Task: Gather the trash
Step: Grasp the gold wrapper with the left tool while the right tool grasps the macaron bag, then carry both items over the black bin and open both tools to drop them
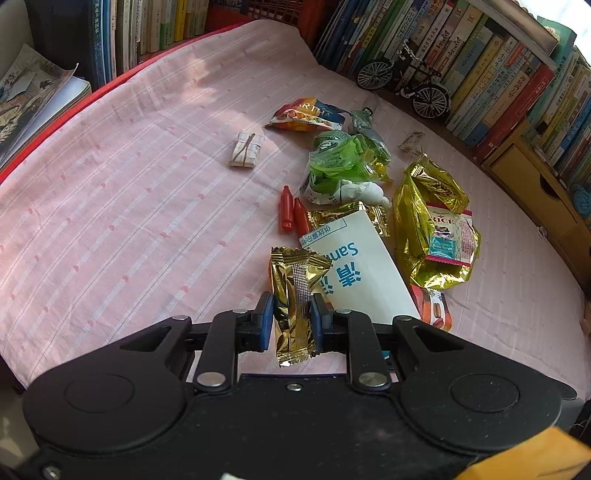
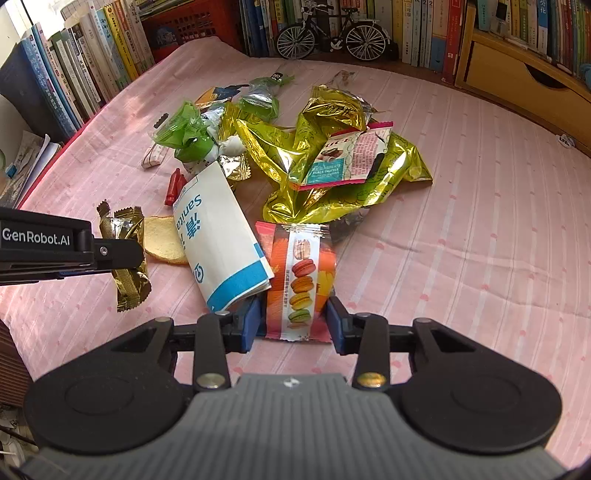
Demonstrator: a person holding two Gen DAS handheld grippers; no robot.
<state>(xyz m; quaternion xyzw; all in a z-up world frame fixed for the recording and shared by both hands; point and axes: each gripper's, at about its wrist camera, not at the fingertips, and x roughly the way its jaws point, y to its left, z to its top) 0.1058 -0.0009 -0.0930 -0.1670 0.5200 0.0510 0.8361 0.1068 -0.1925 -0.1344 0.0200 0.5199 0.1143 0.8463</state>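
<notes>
The left gripper has its blue pads pressed on both sides of a small gold wrapper, which stands upright between them, its crimped lower end hanging below the pads; in the right wrist view the same gripper holds that wrapper near the left edge of the pink bedspread. The right gripper straddles a macaron packet; the packet lies flat between the blue pads, the left pad at its edge, the right pad just beside its other edge, and I cannot tell whether they press it.

A white paper bag with blue print lies just left of the packet, its lower corner overlapping it; one round biscuit lies touching the bag's left side. Beyond it lie two red caps side by side, one large crumpled gold foil bag, one green wrapper, one orange snack bag and one small folded paper bundle apart toward the middle. One model bicycle stands at the far edge, before the books.
</notes>
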